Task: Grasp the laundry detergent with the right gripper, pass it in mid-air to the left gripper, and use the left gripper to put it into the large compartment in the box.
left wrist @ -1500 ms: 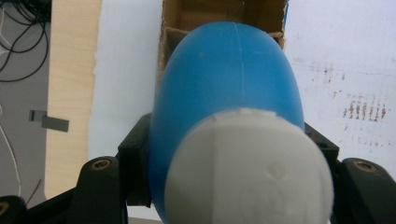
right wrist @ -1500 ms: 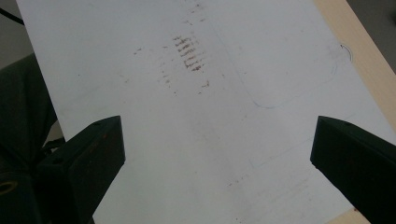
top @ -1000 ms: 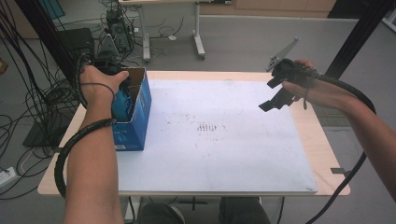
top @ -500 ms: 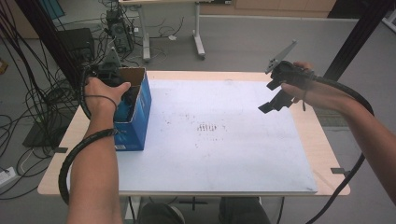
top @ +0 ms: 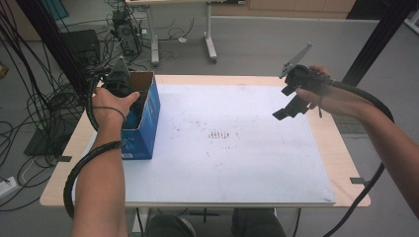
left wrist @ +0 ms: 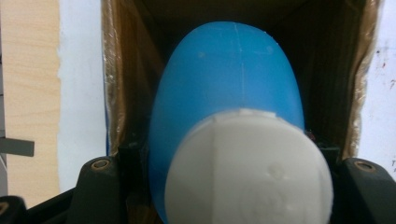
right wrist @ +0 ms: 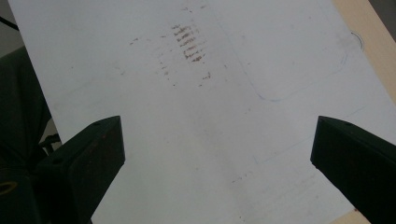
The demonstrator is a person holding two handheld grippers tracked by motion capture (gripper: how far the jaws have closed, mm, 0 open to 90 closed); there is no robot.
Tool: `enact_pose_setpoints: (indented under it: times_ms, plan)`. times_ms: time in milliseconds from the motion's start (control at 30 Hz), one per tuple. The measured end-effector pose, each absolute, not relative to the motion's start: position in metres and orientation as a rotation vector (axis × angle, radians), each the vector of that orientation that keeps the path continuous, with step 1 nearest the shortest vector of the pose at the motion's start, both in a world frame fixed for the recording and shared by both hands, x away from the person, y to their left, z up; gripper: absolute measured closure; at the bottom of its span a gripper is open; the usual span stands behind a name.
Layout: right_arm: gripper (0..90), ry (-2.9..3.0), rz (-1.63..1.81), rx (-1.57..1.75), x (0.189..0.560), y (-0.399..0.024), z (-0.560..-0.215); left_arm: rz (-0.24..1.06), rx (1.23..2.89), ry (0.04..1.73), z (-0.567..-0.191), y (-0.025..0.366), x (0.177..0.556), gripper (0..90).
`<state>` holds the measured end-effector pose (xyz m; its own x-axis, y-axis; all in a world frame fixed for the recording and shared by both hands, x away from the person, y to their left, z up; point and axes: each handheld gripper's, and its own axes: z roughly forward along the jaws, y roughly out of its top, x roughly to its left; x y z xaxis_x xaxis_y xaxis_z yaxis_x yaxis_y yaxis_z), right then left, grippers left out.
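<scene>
Being lowered into the open blue cardboard box (top: 144, 118) at the table's left edge, the blue bottle (left wrist: 229, 88) is clamped by the left gripper (top: 120, 81) and awaits release, while the right gripper (top: 291, 107) is held wide open and empty above the white mat (top: 237, 163).

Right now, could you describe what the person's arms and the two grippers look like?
Both forearms are bare, with no sleeves. The left gripper and right gripper are black, each trailing a thick black ribbed cable. A grey three-cornered plate tops the right one. The right gripper's jaws are blocky and matte black.
</scene>
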<state>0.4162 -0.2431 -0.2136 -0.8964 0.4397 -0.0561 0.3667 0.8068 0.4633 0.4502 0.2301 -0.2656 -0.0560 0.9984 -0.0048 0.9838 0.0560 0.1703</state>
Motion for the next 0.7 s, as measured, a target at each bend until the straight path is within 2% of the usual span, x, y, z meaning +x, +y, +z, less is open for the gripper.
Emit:
enact_pose_setpoints:
  times_ms: [700]
  plan:
    - [2.9, 2.833, 0.654, 0.63, 0.4206, -0.2434, -0.2157, 0.169, 2.079, 2.196, -0.2735, 0.2314, 0.4453, 37.0]
